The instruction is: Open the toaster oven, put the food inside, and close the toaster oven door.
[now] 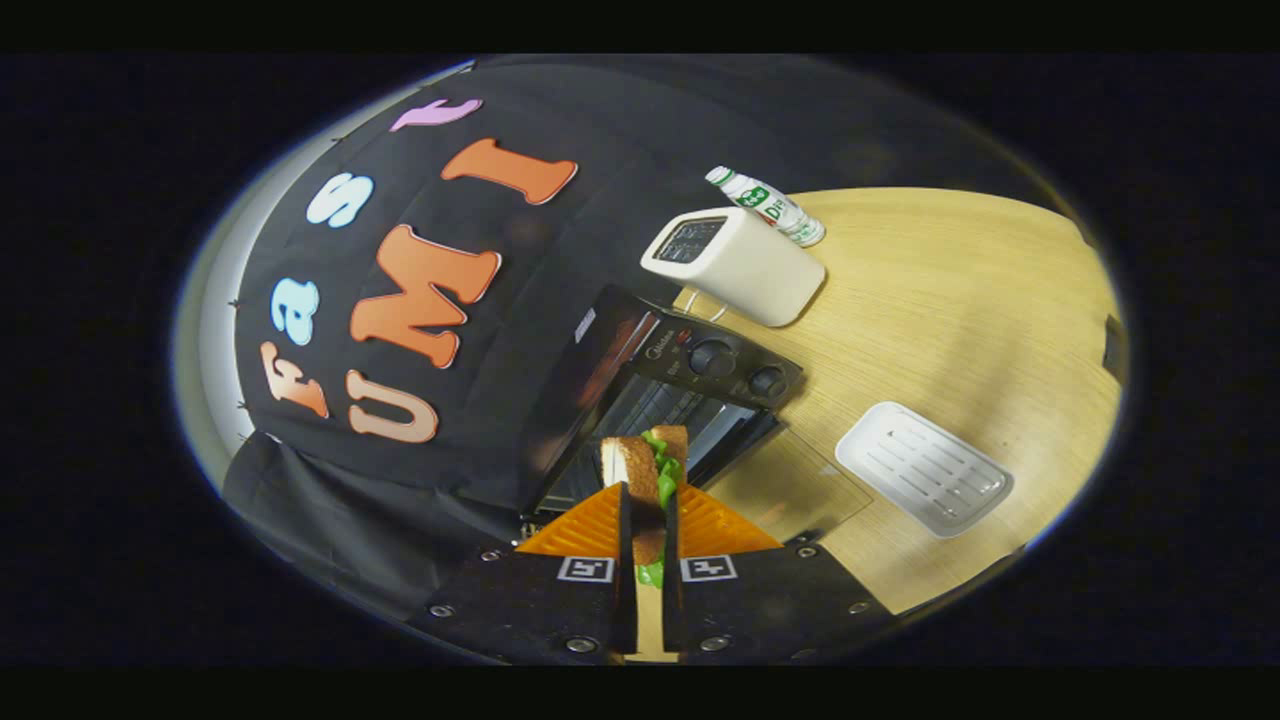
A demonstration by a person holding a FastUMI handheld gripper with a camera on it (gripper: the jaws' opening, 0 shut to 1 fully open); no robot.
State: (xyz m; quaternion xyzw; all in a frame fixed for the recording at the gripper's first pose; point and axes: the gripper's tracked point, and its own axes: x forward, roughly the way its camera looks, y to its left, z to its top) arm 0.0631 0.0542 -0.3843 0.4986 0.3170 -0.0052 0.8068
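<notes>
My gripper (650, 520) is shut on a sandwich (655, 465) with brown bread, a white layer and green lettuce, held edge-on between the two orange fingers (590, 525). Just ahead of the fingertips stands the black toaster oven (690, 385), its cavity and wire rack showing. Its glass door (800, 485) lies folded down flat over the wooden table, to the right of the fingers. The whole scene appears tilted, so the gripper is rolled to one side. The sandwich hangs in front of the oven's opening, outside the cavity.
A white pop-up toaster (740, 262) stands beyond the oven, with a small white and green bottle (768, 203) lying behind it. A white ridged tray (922, 467) rests on the wooden table (960, 300) to the right of the oven door.
</notes>
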